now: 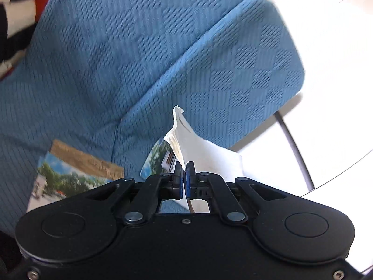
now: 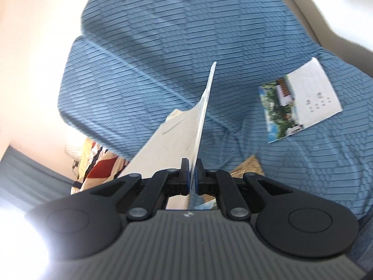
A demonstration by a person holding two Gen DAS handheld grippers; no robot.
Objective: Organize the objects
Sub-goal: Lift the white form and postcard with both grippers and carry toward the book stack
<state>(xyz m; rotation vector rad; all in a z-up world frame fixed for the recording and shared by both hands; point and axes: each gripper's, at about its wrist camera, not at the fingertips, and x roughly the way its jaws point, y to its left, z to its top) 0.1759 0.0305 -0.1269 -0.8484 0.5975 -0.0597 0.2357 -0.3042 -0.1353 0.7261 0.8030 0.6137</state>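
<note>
Booklet [image 1: 77, 177] lower part hidden behind gripper body; printed text [image 2: 319, 102] unreadable.

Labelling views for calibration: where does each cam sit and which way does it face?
Left wrist: on the left tongs, looking along them, angled down at the blue sofa; shows tongs shut on a white card.
Right wrist: on the right tongs, angled down at the sofa; tongs shut on a card edge-on; a booklet lies on the seat.
Shared: the sofa; whether both hold one card is unclear.
</note>
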